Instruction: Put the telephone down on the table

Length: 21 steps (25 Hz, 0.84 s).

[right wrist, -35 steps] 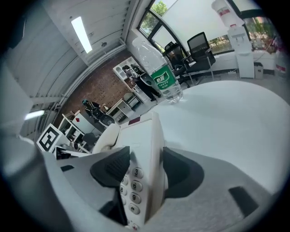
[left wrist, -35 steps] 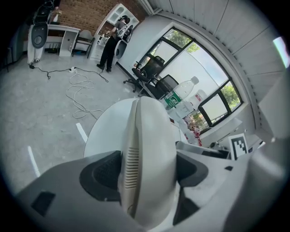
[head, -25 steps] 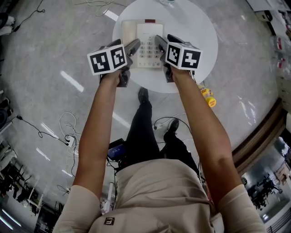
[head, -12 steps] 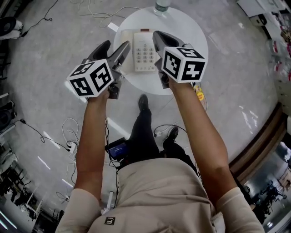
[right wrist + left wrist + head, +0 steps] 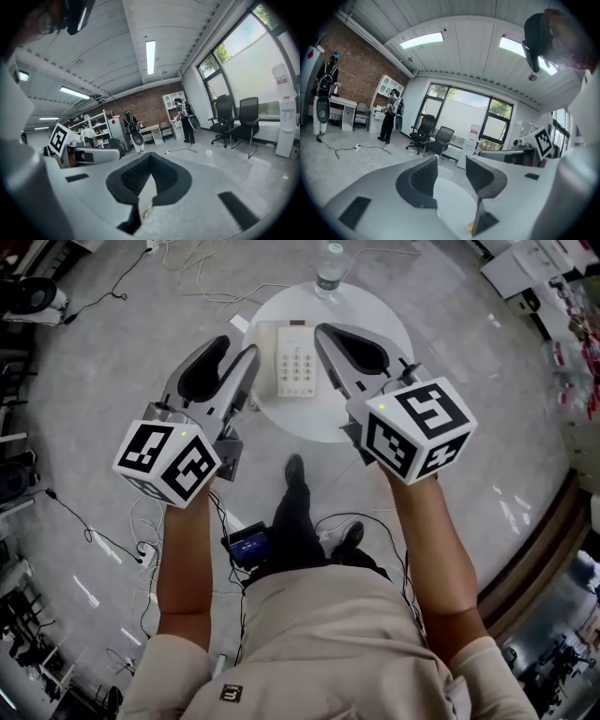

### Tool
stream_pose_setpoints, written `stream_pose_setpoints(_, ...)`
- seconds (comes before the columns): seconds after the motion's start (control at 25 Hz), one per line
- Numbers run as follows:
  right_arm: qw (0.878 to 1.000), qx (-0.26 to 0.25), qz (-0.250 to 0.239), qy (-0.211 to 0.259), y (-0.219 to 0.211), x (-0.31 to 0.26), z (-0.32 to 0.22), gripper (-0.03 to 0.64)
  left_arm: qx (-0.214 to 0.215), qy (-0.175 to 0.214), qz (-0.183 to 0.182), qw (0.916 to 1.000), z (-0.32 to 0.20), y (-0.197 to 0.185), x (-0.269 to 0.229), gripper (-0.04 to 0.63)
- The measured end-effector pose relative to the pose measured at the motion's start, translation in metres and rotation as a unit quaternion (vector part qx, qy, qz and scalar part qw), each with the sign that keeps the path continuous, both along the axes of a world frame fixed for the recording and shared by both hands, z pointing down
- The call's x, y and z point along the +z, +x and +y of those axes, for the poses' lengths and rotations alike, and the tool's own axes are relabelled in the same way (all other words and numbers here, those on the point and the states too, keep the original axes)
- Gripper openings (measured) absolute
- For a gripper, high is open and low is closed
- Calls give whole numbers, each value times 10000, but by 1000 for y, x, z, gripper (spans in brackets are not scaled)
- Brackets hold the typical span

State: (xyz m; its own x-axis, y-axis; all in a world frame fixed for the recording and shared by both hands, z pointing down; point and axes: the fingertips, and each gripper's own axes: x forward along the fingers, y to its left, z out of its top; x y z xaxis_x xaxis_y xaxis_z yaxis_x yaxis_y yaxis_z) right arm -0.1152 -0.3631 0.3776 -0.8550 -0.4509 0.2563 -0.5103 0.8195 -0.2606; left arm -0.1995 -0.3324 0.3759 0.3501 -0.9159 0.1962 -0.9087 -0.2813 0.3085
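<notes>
- Telephone (image 5: 297,362) lying flat on the round white tabletop (image 5: 398,324), keypad up, a little left of the middle, with bare white showing beyond its far end and below its near end
- A water bottle (image 5: 330,266) stands at the far rim, apart from the telephone
- The left gripper (image 5: 240,347) is held high over the tabletop's left rim, clear of the telephone; its jaws are closing, with a gap between them and nothing in it
- The right gripper (image 5: 322,332) has its jaws pressed together on nothing; seen from above, its tip sits just beside the telephone's right edge, and its body covers part of the tabletop's right half
- Both gripper views look out across the room, so neither shows the telephone; low between the left jaws there is only a pale strip of surface and a yellow speck too small to name
- The grey floor (image 5: 103,362) lies open to the left and right of the tabletop, though cables (image 5: 141,512) trail across it on the left and beyond the far rim
- Office chairs (image 5: 433,140) by the windows and people near the brick wall stand well away
- The tabletop's near rim is partly covered by the grippers, its stand is hidden, and the person's shoe (image 5: 295,468) rests just off that rim
</notes>
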Motion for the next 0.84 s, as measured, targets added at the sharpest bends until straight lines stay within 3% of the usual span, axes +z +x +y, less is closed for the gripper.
stream_pose_setpoints(0.48, 9958, -423, 26, 808, 83, -102, 103, -8, 590, 534, -611, 9950, 96, 90, -101, 133)
stream_pose_setpoints(0.84, 9925, -620, 21, 1052, 141, -142, 179, -8, 639, 694, -724, 9929, 165, 146, -141, 133)
